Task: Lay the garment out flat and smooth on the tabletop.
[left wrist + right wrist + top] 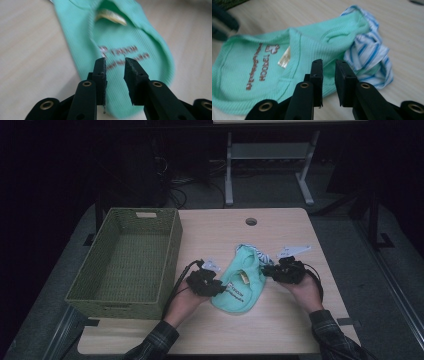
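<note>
The green garment (pixel 240 282) lies right of the woven basket (pixel 127 262); the left gripper (pixel 115 62) and right gripper (pixel 328 63), both unclenched with nothing pinched, flank it.

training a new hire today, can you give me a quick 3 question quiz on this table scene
1. True or false: the mint green garment lies inside the woven basket.
2. Which sits at the far end of the green garment? A) a blue and white striped cloth B) a red towel C) a black sock
3. Fill in: the left claw has its jaws slightly ____ above the printed part of the garment.

Key
1. False: it lies on the table, right of the basket, between the left claw and the right claw.
2. A: the striped cloth is tucked against that end.
3. Apart: a gap shows between the jaws, with nothing pinched.
</note>
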{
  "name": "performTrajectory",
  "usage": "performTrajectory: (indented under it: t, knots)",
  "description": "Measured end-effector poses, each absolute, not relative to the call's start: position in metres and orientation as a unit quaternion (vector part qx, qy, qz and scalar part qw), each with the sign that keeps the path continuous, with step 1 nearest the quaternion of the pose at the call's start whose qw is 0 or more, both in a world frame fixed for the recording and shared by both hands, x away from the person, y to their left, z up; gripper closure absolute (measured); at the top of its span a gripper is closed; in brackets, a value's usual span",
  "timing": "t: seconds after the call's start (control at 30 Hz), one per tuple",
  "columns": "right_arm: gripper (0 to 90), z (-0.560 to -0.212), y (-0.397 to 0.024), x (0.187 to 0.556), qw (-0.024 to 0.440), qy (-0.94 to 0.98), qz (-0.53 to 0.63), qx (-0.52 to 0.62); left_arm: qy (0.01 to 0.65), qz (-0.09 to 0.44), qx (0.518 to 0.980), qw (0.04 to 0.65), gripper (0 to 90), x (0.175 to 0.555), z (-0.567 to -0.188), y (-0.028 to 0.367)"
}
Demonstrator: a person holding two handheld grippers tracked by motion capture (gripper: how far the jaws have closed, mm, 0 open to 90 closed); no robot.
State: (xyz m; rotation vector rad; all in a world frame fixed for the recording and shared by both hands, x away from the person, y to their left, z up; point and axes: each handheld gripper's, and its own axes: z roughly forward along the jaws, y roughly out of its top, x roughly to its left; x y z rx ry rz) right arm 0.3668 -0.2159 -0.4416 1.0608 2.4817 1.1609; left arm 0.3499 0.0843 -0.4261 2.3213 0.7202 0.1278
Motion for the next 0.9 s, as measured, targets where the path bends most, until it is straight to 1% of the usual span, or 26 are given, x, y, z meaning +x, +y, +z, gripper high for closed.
performTrajectory:
  t: [0.07, 0.27, 0.4, 0.53, 0.63, 0.73, 0.77, 0.8, 0.87, 0.9]
  knots:
    - [76.2, -0.447, -0.215, 0.362, 0.096, 0.844, 0.388, 0.357, 0.282, 0.064, 0.893, 0.346, 71.2, 0.365, -0.426, 0.077]
    - [76.2, -0.45, -0.214, 0.354, 0.088, 0.844, 0.391, 0.357, 0.285, 0.074, 0.893, 0.34, 74.9, 0.386, -0.431, 0.068]
    - [76.2, -0.455, -0.21, 0.351, 0.084, 0.848, 0.385, 0.354, 0.288, 0.078, 0.895, 0.331, 75.9, 0.402, -0.442, 0.061]
    - [75.7, -0.457, -0.206, 0.35, 0.082, 0.852, 0.381, 0.35, 0.282, 0.074, 0.899, 0.327, 75.5, 0.405, -0.448, 0.054]
    - [75.2, -0.461, -0.203, 0.351, 0.081, 0.857, 0.375, 0.345, 0.272, 0.07, 0.905, 0.32, 71.4, 0.406, -0.455, 0.049]
    - [74.9, -0.463, -0.201, 0.351, 0.08, 0.861, 0.365, 0.344, 0.267, 0.072, 0.906, 0.32, 70.9, 0.407, -0.459, 0.048]
    - [74.8, -0.464, -0.2, 0.351, 0.08, 0.864, 0.362, 0.342, 0.265, 0.075, 0.907, 0.318, 72.5, 0.407, -0.459, 0.047]
    - [74.9, -0.466, -0.2, 0.351, 0.081, 0.865, 0.36, 0.342, 0.258, 0.086, 0.91, 0.313, 76.4, 0.406, -0.459, 0.046]
    - [74.8, -0.467, -0.198, 0.351, 0.085, 0.869, 0.352, 0.337, 0.255, 0.082, 0.911, 0.314, 86.1, 0.406, -0.459, 0.046]
    - [74.9, -0.467, -0.198, 0.351, 0.084, 0.869, 0.352, 0.337, 0.255, 0.082, 0.911, 0.314, 87.1, 0.406, -0.459, 0.046]
